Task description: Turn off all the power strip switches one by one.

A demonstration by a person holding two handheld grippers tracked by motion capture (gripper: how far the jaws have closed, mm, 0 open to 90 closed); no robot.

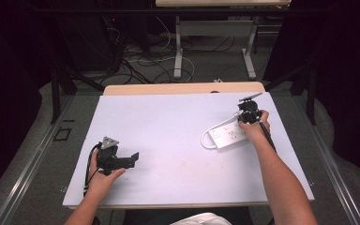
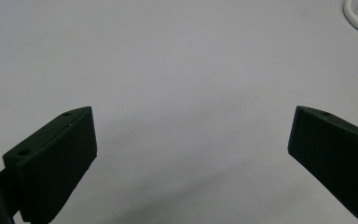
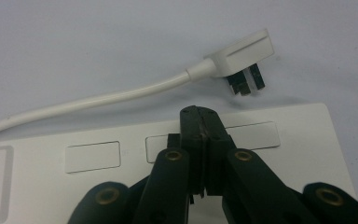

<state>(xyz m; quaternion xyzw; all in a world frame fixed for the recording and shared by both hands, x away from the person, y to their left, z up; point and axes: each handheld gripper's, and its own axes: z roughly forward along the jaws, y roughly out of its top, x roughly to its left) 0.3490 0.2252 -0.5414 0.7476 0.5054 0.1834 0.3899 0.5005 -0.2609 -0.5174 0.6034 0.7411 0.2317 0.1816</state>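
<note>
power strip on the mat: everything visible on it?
White plastic power strip, flat and slab-shaped, lies flat on the pale mat at the right. Its white cable loops round to a three-pin plug lying unplugged beside it. Rectangular outlines and a switch with a red mark show on it. The right claw, shut, sits over its face.

White tabletop, grey floor, tangled cables, perhaps a desk frame behind.

Left tongs gape wide; right tongs are closed.
</note>
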